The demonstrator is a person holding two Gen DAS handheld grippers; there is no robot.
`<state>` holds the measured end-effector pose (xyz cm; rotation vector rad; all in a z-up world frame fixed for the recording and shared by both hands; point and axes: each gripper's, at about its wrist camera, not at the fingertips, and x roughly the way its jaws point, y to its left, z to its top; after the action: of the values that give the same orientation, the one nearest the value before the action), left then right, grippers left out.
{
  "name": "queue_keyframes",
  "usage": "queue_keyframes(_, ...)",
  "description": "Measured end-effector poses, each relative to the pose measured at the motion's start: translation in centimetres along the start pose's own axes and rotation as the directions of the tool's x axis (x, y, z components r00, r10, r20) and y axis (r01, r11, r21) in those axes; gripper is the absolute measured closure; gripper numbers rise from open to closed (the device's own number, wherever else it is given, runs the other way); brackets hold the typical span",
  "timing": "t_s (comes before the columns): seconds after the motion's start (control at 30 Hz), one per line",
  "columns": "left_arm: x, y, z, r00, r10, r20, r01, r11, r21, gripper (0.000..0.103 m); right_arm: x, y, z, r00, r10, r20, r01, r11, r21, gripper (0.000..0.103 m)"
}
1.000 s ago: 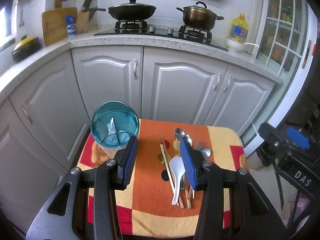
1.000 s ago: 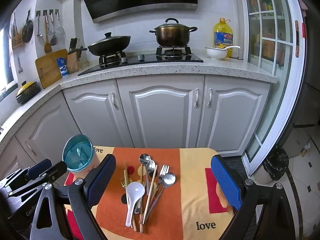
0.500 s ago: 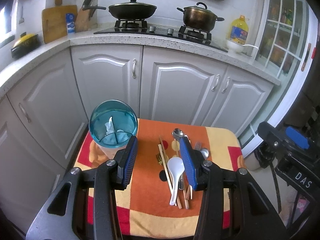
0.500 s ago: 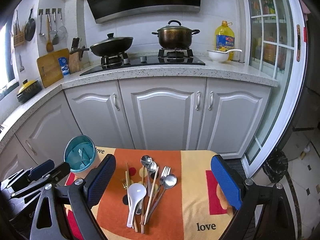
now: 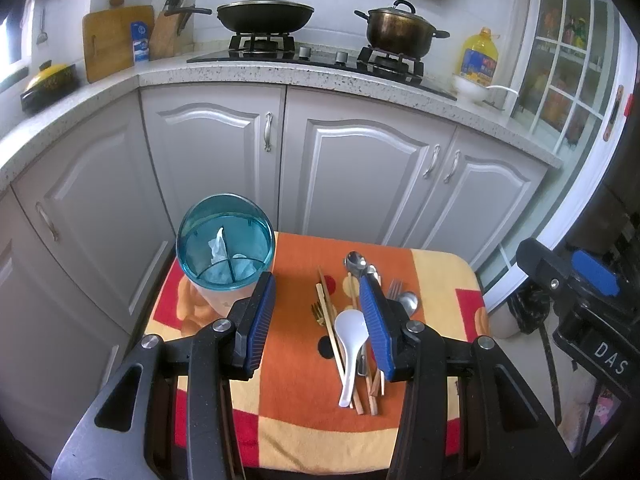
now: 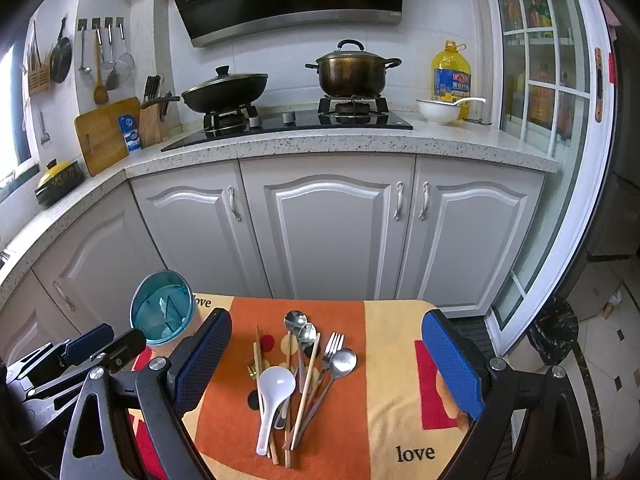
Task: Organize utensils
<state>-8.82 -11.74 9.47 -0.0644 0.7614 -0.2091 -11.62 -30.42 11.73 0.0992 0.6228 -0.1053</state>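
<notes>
While both grippers hover empty, the right gripper (image 6: 326, 356) spread wide and the left gripper (image 5: 318, 310) half-open, a white plastic soup spoon (image 6: 274, 396) lies among steel cutlery and wooden chopsticks (image 6: 306, 380) on the orange-and-cream towel (image 6: 394, 364), beside a round teal utensil holder (image 5: 225, 246).

Both grippers drawing back a little
The utensil pile (image 6: 298, 380) and blue holder (image 6: 162, 308) sit slightly farther up in each view
</notes>
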Motion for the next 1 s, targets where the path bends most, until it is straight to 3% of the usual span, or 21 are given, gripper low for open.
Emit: queue_keyframes(1.0,0.21,-0.39,-0.21,1.0,0.013,-0.013,-0.013,1.0,0.003,0.06,0.43,0.28,-0.12,1.0,0.012,-0.02,-0.013,1.0,-0.007,0.007)
